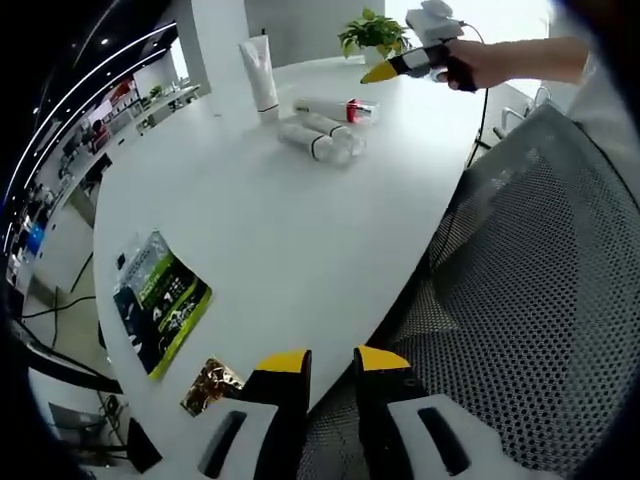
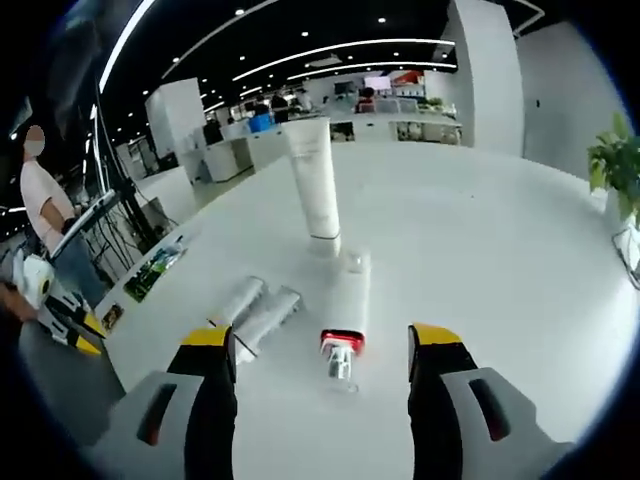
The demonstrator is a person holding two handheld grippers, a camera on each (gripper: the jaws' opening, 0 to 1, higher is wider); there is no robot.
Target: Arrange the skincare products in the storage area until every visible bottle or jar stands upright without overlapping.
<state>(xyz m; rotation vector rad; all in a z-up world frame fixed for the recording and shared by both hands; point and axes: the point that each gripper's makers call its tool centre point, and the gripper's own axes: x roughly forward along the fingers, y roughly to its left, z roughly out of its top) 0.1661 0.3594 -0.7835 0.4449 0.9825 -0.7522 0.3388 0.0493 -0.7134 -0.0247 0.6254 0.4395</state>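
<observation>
Task barely begun, by my read: 1 item upright, 3 down. The tall white squeeze tube [image 2: 313, 178] stood on its cap at the far side of the group. Just near of it the white bottle with a red band and clear cap [image 2: 344, 322] lay flat, cap pointing toward the right tool [image 2: 324, 345], whose jaws were wide apart & empty, one on each side of the cap, not touching. Left of it 2 white cylindrical bottles [image 2: 257, 310] lay side by side, touching or nearly so. Still to do: stand all 3, spaced apart.

Left tool [image 1: 331, 362] hung at the bench's near edge, well apart from the products, jaws a little apart w/ nothing btwn.

Bench: white rounded top [image 1: 270, 240], glossy. Near the left tool lay a green-black printed packet [image 1: 158, 298] & a small gold foil sachet [image 1: 210, 385]. A grey mesh chair back [image 1: 540, 290] stood beside it; a green potted plant [image 1: 372, 33] at the far end.

Room: open-plan office, ceiling strip lights, desks & a person at left.
</observation>
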